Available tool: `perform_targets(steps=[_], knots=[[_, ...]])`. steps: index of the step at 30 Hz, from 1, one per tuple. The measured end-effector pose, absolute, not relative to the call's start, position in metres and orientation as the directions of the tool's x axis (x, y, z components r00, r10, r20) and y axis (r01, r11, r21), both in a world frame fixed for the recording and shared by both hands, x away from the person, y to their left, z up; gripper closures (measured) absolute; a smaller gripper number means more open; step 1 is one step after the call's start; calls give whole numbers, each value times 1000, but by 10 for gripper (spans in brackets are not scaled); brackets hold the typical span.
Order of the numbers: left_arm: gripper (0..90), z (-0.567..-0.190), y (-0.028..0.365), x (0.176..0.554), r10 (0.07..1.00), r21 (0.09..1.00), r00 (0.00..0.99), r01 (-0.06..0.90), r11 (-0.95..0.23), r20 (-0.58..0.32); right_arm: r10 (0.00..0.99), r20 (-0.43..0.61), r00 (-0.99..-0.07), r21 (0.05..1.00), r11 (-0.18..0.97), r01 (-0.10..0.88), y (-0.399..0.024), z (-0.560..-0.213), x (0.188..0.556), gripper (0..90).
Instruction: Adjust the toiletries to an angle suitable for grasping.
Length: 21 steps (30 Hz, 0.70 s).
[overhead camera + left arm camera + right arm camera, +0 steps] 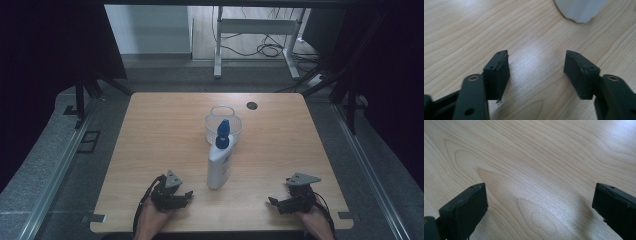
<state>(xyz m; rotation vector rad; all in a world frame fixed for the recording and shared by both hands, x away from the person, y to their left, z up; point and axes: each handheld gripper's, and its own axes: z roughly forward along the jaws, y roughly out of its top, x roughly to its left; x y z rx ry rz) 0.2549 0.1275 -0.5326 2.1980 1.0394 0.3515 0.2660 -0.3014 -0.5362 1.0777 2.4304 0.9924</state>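
Bottle stands upright at table centre, white body, blue cap. Clear measuring cup sits just behind it at 12 o'clock — cap overlaps it in the high view, so I can't tell whether they touch.

Left gripper rests near the front edge, at about 8 o'clock from the bottle and pointing toward it. Its jaws are parted with nothing between them, just bare wood; the bottle base shows ahead, toward 1 o'clock in the left gripper view.

Right gripper sits at roughly 4 o'clock from the bottle, jaws spread wide, empty.

Likely step: reach for the bottle. I'd open the left jaws wider than the body first, approach low and level, and clamp the lower body — not the neck, since it's tall and could tip into the cup.
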Motion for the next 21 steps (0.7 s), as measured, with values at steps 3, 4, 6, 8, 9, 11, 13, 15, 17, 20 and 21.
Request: perform_targets(steps=[3, 4, 6, 8, 9, 11, 13, 15, 17, 20, 21], knots=[[426, -532, 127, 255, 760, 675, 648, 582, -454, -47, 739, 3, -674, 699, 481, 530, -301, -536, 266, 0], [437, -531, 126, 256, 755, 677, 654, 577, -457, -48, 739, 7, -674, 699, 478, 532, -301, -536, 266, 0], [460, -530, 124, 257, 749, 680, 660, 572, -459, -49, 741, 9, -672, 697, 477, 535, -302, -536, 266, 0], [494, -529, 124, 257, 748, 681, 662, 569, -461, -46, 741, 12, -672, 696, 476, 537, -302, -536, 266, 0], [516, -528, 123, 257, 746, 685, 664, 565, -459, -47, 741, 14, -671, 695, 475, 540, -302, -536, 266, 0], [552, -526, 122, 257, 746, 691, 664, 562, -454, -50, 741, 12, -671, 694, 477, 539, -301, -536, 266, 0], [589, -523, 122, 257, 746, 697, 665, 558, -450, -51, 740, 8, -672, 691, 482, 539, -301, -537, 266, 1], [621, -522, 121, 257, 745, 701, 665, 557, -446, -53, 740, 10, -673, 688, 483, 541, -301, -537, 266, 3], [657, -519, 121, 259, 742, 710, 667, 553, -436, -65, 740, 10, -672, 686, 484, 543, -301, -537, 266, 5], [690, -519, 120, 260, 740, 712, 670, 551, -436, -65, 740, 12, -673, 685, 484, 545, -301, -537, 266, 8], [703, -519, 119, 261, 739, 712, 671, 551, -436, -66, 740, 12, -672, 685, 484, 545, -301, -537, 266, 9]])
